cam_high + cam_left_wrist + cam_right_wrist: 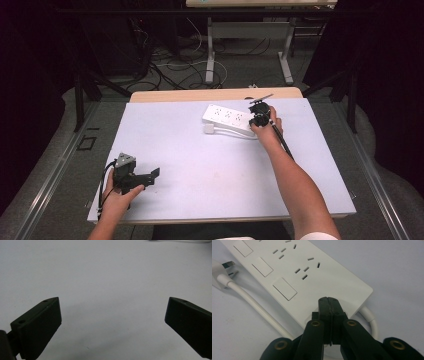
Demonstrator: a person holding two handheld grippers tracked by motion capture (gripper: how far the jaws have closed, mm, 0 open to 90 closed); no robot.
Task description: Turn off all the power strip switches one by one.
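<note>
A white power strip [227,119] lies at the far right of the white table top [200,165]; its sockets and rocker switches show in the right gripper view [294,267]. Its white plug [222,267] and cable [249,300] lie alongside it. My right gripper [257,119] [329,302] is shut, its tips pressed together and resting on the strip's near end, with nothing seen between them. My left gripper [150,176] [113,307] stands open near the table's front left corner, over bare table.
The strip's cable loops out of its end beside my right gripper [372,322]. Beyond the table's far wooden edge [215,94] are floor cables [170,70] and another desk's legs [210,55]. Dark curtains flank both sides.
</note>
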